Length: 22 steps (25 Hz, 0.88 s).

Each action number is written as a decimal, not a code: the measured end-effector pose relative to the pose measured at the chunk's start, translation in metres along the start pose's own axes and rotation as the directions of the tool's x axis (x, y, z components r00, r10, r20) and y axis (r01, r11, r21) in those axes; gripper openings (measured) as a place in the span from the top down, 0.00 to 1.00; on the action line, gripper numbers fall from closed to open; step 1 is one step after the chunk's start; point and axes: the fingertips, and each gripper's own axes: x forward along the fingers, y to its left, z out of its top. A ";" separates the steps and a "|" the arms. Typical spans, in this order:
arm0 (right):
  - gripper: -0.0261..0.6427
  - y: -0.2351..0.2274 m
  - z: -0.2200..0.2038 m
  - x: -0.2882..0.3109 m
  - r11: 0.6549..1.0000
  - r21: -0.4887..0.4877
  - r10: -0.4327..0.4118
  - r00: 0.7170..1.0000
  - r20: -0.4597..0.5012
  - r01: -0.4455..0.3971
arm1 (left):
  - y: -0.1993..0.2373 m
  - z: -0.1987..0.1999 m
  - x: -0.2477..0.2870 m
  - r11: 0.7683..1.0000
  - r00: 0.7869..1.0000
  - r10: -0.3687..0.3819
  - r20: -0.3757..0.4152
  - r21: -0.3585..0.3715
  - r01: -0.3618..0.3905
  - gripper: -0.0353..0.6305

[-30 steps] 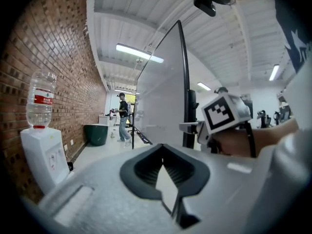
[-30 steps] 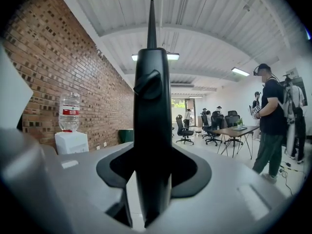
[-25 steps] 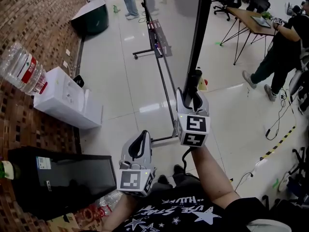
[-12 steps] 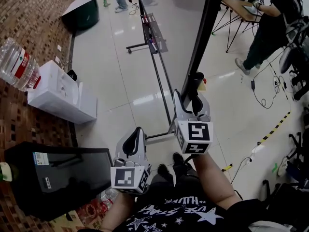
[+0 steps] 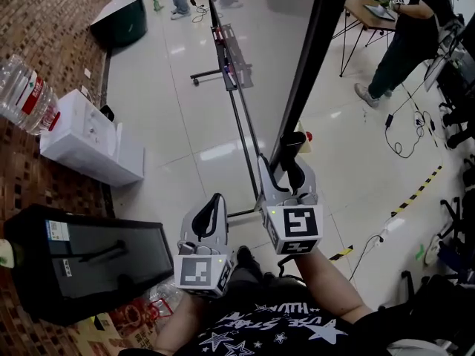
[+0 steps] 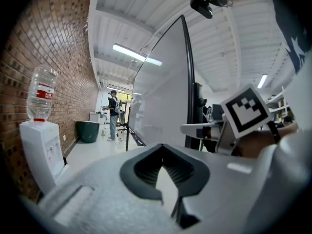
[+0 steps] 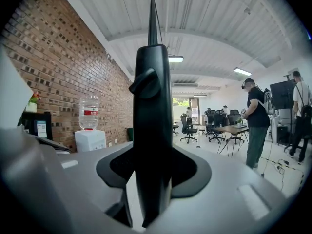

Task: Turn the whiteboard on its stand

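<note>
**Right gripper clamped on whiteboard edge; left gripper empty**

Two grippers are in view. The right gripper (image 5: pixel 288 170), at the centre of the head view, has both jaws closed on the black edge frame of the one whiteboard (image 5: pixel 306 65). That edge runs from top centre down to the jaws. The left gripper (image 5: pixel 213 212), lower centre, has its jaws drawn narrow with nothing between them. One stand base bar (image 5: pixel 246 132) crosses the floor. One water dispenser (image 5: pixel 82 136) carrying one bottle (image 5: pixel 22 91) stands at upper left.
</note>
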 end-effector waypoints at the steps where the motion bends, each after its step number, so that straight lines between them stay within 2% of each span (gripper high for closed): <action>1: 0.68 0.002 0.001 -0.006 1.000 -0.004 0.010 1.000 0.008 -0.010 | -0.005 0.000 -0.003 1.000 1.000 0.005 0.003 0.005 -0.005 0.94; 8: 0.68 0.016 0.004 -0.054 0.997 0.034 0.066 0.997 0.034 -0.067 | -0.045 -0.008 -0.042 0.999 0.999 0.047 0.003 0.013 -0.047 0.94; 16: 0.69 0.024 -0.006 -0.117 0.994 -0.023 0.105 0.994 0.039 -0.104 | -0.056 -0.011 -0.091 0.991 0.992 0.129 0.011 0.023 -0.129 0.94; 19: 0.69 0.028 -0.013 -0.134 0.995 -0.020 0.103 0.994 0.025 -0.102 | -0.056 -0.009 -0.101 0.993 0.993 0.118 0.010 0.024 -0.118 0.94; 22: 0.69 0.028 -0.016 -0.151 0.995 -0.026 0.098 0.995 0.032 -0.097 | -0.062 -0.005 -0.104 0.997 0.997 0.072 0.018 0.023 -0.072 0.94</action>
